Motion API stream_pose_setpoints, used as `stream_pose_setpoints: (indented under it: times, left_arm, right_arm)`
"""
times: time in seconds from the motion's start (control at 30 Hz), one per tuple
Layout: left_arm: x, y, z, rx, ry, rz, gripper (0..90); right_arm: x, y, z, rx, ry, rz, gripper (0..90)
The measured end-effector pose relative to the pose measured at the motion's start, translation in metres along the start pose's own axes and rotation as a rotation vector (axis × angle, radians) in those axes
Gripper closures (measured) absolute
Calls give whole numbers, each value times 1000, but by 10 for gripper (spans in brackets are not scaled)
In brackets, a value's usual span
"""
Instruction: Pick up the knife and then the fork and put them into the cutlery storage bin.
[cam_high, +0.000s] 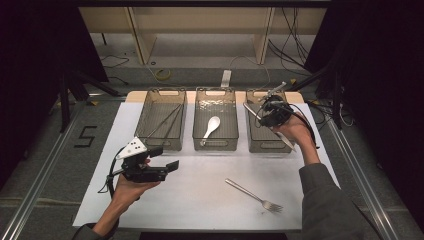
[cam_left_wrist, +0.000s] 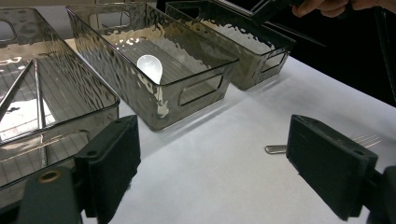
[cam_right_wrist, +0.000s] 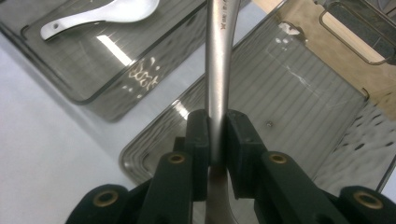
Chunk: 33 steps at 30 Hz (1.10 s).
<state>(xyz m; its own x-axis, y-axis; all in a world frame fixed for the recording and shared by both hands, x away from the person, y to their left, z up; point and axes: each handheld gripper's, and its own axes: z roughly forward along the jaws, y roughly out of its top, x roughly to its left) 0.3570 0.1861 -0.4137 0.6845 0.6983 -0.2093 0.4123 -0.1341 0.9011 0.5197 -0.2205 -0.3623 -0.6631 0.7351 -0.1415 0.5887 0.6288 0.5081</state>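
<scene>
Right gripper clamps a stiff, slick metal utensil mid-handle above the right bin; left gripper hangs wide open.

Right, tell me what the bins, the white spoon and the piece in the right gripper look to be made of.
Bins: likely clear smoky plastic with a rippled, glossy finish; you can see through the walls.
White spoon: glossy and opaque, probably ceramic or melamine; the look leaves it open.
Utensil clamped in the right gripper: brushed metal, apparently stainless steel, with a stamped mark and a dull sheen.
</scene>
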Motion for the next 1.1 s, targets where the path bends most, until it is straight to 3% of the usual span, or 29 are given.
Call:
stream_pose_setpoints:
  times: [0.63,1.1]
  left_arm:
    - [-1,0,1,-2,0,-6,170]
    - [-2,0,3,1,-7,-9,170]
  right_arm:
    - [-34,16,22,31,-42,101,807]
    - [-44,24,33,49,-58,132,806]
